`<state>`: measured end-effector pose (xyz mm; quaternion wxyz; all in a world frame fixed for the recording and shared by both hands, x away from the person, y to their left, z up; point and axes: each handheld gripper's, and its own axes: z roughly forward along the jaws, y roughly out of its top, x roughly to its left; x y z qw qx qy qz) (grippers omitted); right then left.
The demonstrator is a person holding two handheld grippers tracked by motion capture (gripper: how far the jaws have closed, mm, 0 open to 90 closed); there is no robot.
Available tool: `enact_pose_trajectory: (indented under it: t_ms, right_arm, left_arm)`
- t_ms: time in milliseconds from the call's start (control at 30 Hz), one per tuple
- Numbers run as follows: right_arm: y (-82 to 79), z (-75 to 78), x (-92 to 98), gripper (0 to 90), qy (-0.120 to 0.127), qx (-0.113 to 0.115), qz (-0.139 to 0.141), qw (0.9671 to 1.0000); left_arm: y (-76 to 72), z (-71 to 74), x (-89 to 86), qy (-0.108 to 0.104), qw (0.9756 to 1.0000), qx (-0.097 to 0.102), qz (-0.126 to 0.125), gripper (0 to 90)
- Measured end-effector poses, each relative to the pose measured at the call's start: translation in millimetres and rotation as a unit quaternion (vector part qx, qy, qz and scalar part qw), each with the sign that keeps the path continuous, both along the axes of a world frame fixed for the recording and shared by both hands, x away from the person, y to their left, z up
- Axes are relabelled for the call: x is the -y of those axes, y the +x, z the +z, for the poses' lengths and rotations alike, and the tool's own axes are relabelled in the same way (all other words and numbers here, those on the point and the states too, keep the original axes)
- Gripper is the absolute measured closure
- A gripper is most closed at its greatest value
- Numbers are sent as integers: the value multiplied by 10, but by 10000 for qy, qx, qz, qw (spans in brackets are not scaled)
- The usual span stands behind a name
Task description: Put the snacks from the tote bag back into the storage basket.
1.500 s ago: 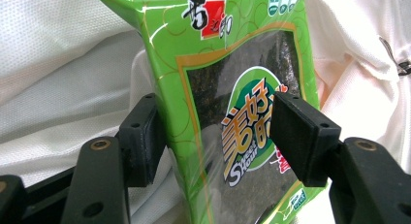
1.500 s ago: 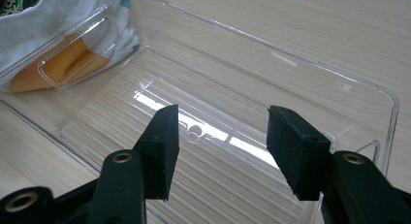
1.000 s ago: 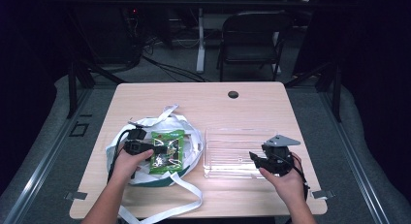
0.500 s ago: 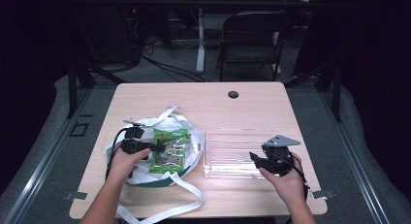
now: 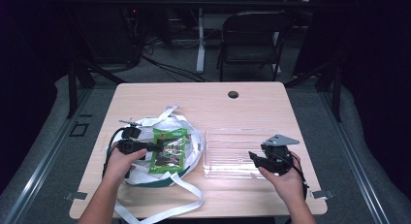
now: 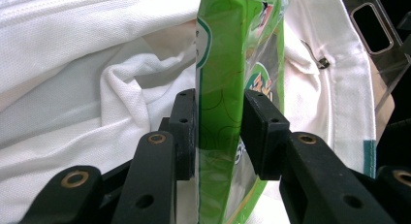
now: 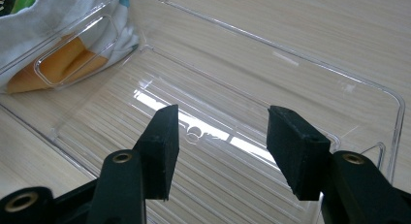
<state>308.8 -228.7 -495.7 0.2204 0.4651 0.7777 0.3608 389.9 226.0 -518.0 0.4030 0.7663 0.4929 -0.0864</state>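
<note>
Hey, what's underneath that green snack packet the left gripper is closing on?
The green snack packet lies on a white cloth bag, which spreads around it on the table. Whatever sits inside the bag below the packet is covered.

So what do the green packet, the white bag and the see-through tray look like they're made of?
Green packet: glossy plastic film, judging by its sheen and crinkles. White bag: woven fabric, matte, with a fine weave and soft folds. Tray: clear rigid plastic, probably acrylic; the table's wood grain shows through it.

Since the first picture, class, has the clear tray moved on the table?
No. The clear tray lies in the same spot, right of the white bag, below the table's round hole.
</note>
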Motion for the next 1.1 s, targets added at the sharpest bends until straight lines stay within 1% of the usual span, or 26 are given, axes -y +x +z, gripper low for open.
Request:
enact_pose_trajectory:
  t_ms: [167, 367, 567, 1100]
  right_arm:
    - [11, 2, -12, 456, -14, -3, 40, 10000]
    - [21, 4, -23, 456, -30, 9, 55, 10000]
    - [35, -5, -29, 456, -32, 2, 68, 10000]
    - [39, -6, -38, 456, -27, 12, 56, 10000]
  left_arm:
    - [-18, 9, -13, -58, 10000, 22, -9, 693]
    - [-24, 4, -41, -127, 9999, -1, -31, 700]
    - [-26, 5, -82, -276, 9996, -25, -28, 716]
    - [-44, 70, -142, -448, 9989, 98, -14, 723]
